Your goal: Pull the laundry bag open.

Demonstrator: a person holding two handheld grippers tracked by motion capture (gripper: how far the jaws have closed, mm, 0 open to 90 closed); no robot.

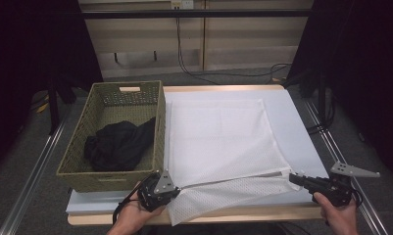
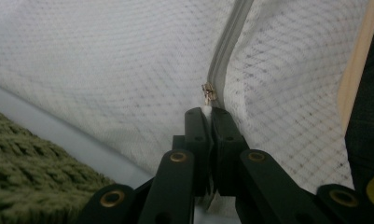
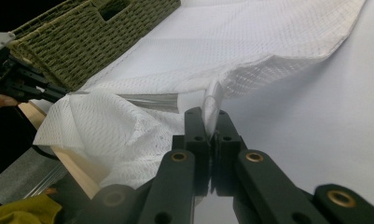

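Both hand-held grippers (image 1: 177, 187) (image 1: 293, 179) pinch the mesh bag (image 1: 218, 142); basket (image 1: 81, 166) holds black cloth (image 1: 118, 144).

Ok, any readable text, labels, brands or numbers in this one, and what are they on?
None readable.
Mesh bag: no print or tag visible.
Basket: no label.
Wall socket plate: too small and blurred to tell if it carries any marking.

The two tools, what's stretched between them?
In the high view, the zippered near edge of the white mesh bag runs taut from the left tool to the right tool, both clamped on it.
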